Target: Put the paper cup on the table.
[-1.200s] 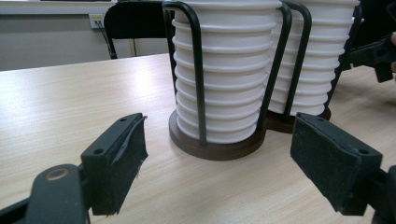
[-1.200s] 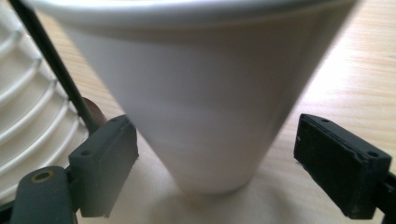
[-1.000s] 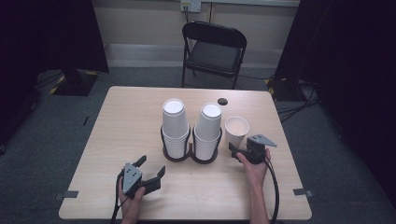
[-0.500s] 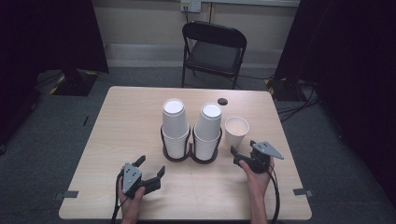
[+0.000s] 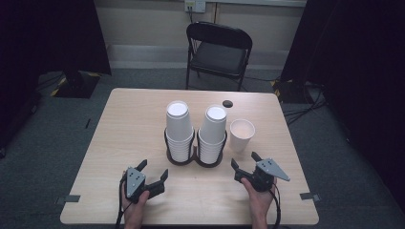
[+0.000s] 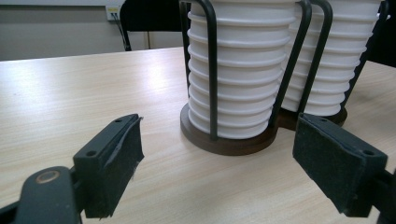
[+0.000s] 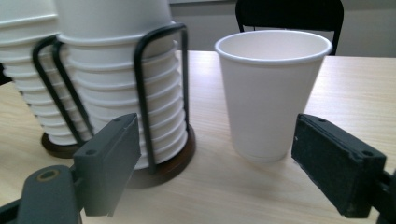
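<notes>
Jaws of both grippers, left (image 5: 152, 177) and right (image 5: 244, 162), stand released before the rack (image 5: 195, 160); the cup (image 5: 241, 135) stands free right of it, probably just set down.

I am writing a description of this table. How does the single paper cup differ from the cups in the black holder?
The single cup stands upright, mouth open upward, while the stacked cups sit upside down, bottoms up. The single cup stands alone and free on the table, right of the holder; the stacked cups are nested and caged by its black wire loops. Both are plain white paper cups.
</notes>
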The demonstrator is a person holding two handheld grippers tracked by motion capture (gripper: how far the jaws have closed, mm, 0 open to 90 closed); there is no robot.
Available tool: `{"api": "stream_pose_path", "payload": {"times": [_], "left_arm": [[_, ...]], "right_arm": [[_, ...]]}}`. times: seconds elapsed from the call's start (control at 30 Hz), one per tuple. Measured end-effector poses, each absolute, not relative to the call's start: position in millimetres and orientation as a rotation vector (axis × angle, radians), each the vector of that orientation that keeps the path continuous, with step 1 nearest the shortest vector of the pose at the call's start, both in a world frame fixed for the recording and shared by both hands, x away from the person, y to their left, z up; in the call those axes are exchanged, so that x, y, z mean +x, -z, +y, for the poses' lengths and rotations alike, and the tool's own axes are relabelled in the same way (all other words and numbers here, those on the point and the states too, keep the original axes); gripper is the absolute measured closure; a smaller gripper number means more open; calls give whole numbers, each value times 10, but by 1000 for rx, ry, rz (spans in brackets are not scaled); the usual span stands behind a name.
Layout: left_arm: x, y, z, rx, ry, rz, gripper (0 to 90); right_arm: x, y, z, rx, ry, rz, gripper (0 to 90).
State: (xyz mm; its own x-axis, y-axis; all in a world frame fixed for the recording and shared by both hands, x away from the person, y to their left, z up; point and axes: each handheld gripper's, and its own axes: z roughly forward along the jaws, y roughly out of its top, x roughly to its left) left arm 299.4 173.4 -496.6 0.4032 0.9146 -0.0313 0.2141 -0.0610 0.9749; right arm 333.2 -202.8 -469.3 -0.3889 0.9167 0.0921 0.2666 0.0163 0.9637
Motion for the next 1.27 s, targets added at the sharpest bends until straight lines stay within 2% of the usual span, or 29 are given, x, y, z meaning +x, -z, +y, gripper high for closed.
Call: {"api": "stream_pose_path", "payload": {"times": [0.6, 1.0, 1.27], "left_arm": [[2909, 4964, 1705, 1560, -812, 1038, 157], [2884, 4968, 1709, 1531, -836, 1038, 159], [2874, 4971, 1720, 1522, -837, 1030, 159]], "right_arm": [[3001, 4774, -1613, 1113, -1530, 1726, 160], [2986, 4955, -1382, 1081, -1579, 1784, 155], [3016, 4962, -1376, 1086, -1577, 1781, 134]]}}
